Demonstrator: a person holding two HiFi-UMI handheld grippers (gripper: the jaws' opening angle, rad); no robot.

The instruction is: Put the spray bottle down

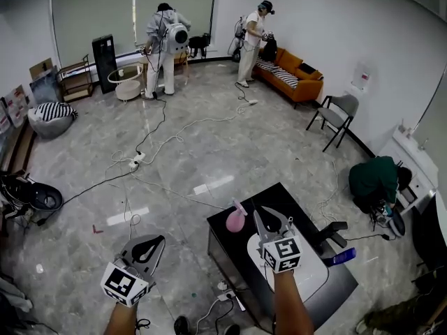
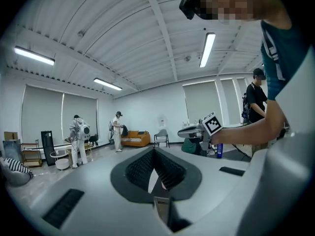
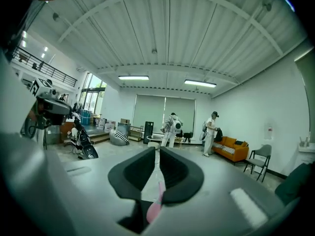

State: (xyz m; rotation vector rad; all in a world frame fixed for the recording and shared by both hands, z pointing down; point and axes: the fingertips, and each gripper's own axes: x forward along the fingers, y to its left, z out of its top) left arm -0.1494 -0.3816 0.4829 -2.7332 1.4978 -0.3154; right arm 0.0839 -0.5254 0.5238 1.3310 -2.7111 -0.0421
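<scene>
Spray bottle [image 1: 236, 219] stands on worktop [image 1: 297, 204] corner, just beside right hand-held gripper [image 1: 271, 222], whose jaws are narrowly apart and apparently empty. Clear nozzle when leaving. Left hand-held gripper [image 1: 145, 246] closed, idle.

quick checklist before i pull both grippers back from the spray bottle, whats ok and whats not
1. Pink spray bottle upright on the black table: ok.
2. Bottle well in from the table's edge: not ok, it stands close to the edge.
3. Right gripper free of the bottle: ok, its fingers are narrowly apart and the bottle sits beside and below them.
4. Left gripper empty: ok, fingers together on nothing.
5. Bottle steady on its base: cannot tell.
</scene>
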